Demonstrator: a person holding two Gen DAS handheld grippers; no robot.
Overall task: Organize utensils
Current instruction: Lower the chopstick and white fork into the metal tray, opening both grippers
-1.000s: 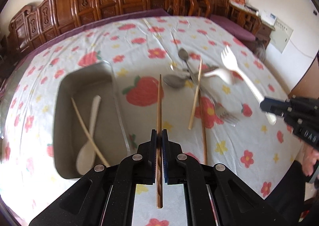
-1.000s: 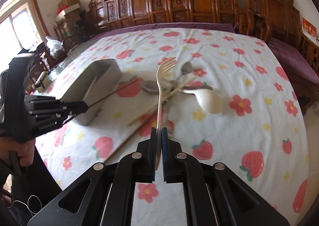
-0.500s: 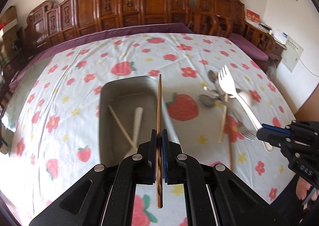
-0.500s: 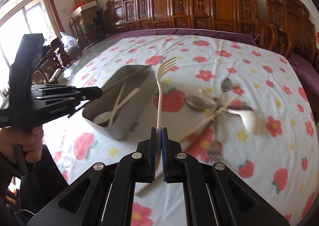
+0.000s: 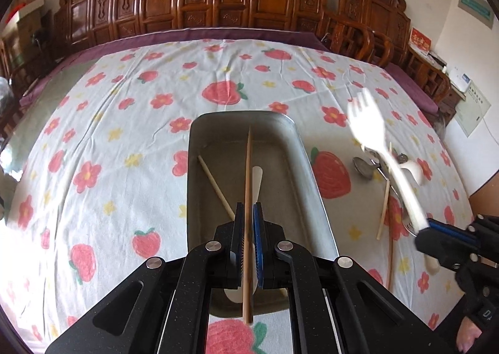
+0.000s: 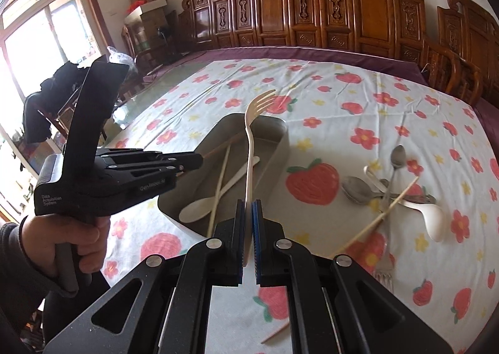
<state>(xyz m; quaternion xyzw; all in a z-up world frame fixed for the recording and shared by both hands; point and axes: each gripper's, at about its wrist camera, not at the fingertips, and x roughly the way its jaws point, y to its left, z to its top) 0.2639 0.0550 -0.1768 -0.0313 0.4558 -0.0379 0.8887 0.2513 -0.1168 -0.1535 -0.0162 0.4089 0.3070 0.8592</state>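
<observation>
Though blurred (left view), fork (image 5: 384,157) in right tool (image 6: 248,246)

I note a white tablecloth (image 5: 124,142) printed with red strawberries, red flowers and small yellow stars. The tray (image 5: 315,198) is plain grey metal. The chopstick (image 5: 248,185) I hold on the left is brown wood; the fork (image 6: 249,142) on the right is cream. Both grippers are black with blue pads (image 5: 257,229). The spoon (image 6: 215,198) in the tray is cream.
</observation>
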